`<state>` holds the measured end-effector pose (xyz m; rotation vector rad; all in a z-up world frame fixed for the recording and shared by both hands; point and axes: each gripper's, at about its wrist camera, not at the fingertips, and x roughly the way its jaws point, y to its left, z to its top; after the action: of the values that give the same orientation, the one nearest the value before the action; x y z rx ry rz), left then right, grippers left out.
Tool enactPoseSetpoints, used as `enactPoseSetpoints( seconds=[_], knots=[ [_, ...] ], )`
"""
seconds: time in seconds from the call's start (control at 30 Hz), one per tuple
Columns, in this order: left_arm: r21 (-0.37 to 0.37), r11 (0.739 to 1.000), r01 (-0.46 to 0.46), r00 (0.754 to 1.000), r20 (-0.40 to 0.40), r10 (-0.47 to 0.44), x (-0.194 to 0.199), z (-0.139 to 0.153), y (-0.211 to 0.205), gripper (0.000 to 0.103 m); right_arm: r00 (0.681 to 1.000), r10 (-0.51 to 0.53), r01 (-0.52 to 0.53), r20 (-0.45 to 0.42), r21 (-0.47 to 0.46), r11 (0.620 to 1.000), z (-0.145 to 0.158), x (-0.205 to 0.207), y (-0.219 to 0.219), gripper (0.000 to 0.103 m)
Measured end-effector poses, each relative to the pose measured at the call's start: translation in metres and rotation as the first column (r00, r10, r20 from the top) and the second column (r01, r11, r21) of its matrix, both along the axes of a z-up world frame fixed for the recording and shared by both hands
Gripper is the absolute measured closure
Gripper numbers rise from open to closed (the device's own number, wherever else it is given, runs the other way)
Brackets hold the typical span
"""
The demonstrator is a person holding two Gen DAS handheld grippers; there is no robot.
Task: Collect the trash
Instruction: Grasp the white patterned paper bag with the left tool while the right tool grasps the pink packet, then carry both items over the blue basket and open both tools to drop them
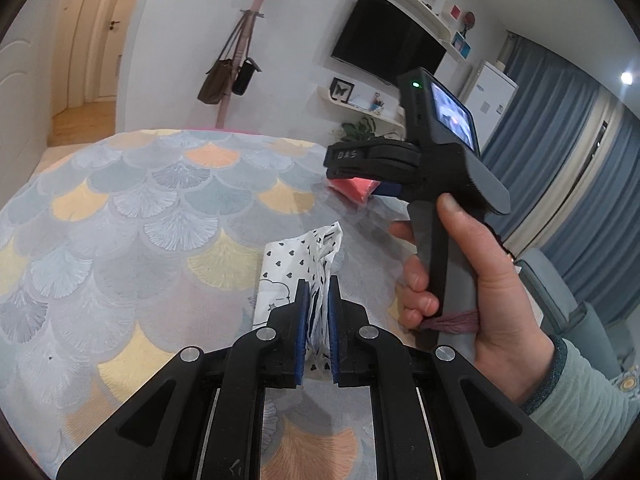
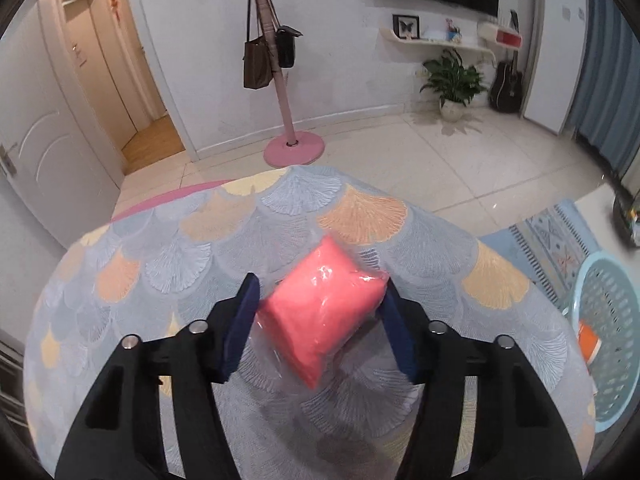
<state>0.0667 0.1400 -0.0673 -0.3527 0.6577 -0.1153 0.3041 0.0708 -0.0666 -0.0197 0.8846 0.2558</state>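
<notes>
My left gripper is shut on a white wrapper with black hearts that rests on the patterned bedspread. My right gripper has its jaws around a pink plastic packet; both blue pads touch the packet's sides above the bedspread. In the left wrist view the right gripper is at the upper right, held by a hand, with the pink packet under its fingers.
A light blue laundry basket stands on the floor to the right of the bed, with something orange inside. A pink coat stand with bags stands beyond the bed's foot. A blue rug lies on the tiled floor.
</notes>
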Motion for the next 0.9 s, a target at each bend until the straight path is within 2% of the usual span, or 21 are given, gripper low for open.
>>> enactPoseSetpoints(
  seconds=[0.07, 0.2, 0.27, 0.37, 0.5, 0.67, 0.77, 0.9],
  knots=[
    [0.004, 1.000, 0.004, 1.000, 0.002, -0.004, -0.001, 0.001, -0.002, 0.096, 0.999, 0.011, -0.010, 0.036, -0.011, 1.000, 0.004, -0.006, 0.003, 0.057],
    [0.003, 1.000, 0.002, 1.000, 0.000, -0.002, 0.002, 0.000, 0.003, 0.096, 0.993, 0.032, -0.033, 0.110, 0.010, 0.999, 0.014, -0.026, -0.004, 0.058],
    [0.001, 1.000, 0.003, 1.000, 0.007, -0.003, 0.003, 0.002, 0.003, 0.096, 0.994, 0.038, -0.039, 0.100, 0.009, 0.999, 0.014, -0.033, -0.012, 0.058],
    [0.033, 0.999, 0.005, 1.000, 0.001, -0.005, 0.004, 0.003, -0.002, 0.096, 0.997, 0.045, -0.050, 0.069, 0.063, 0.997, 0.018, -0.051, -0.036, 0.059],
    [0.066, 0.996, 0.053, 0.998, -0.017, -0.052, 0.002, 0.017, -0.026, 0.096, 0.994, 0.052, -0.062, 0.094, 0.109, 0.992, 0.037, -0.080, -0.084, 0.059],
    [0.121, 0.982, 0.149, 0.988, 0.033, -0.154, 0.004, 0.053, -0.072, 0.096, 0.990, 0.030, -0.046, 0.140, 0.110, 0.993, 0.053, -0.111, -0.148, 0.059],
    [0.104, 0.974, 0.202, 0.977, 0.054, -0.208, 0.017, 0.070, -0.096, 0.096, 0.988, -0.006, -0.010, 0.155, 0.100, 0.995, 0.056, -0.118, -0.183, 0.059],
    [0.098, 0.960, 0.262, 0.962, 0.046, -0.268, 0.045, 0.072, -0.132, 0.096, 0.985, -0.085, 0.072, 0.147, 0.092, 0.993, 0.048, -0.115, -0.230, 0.059]
  ],
)
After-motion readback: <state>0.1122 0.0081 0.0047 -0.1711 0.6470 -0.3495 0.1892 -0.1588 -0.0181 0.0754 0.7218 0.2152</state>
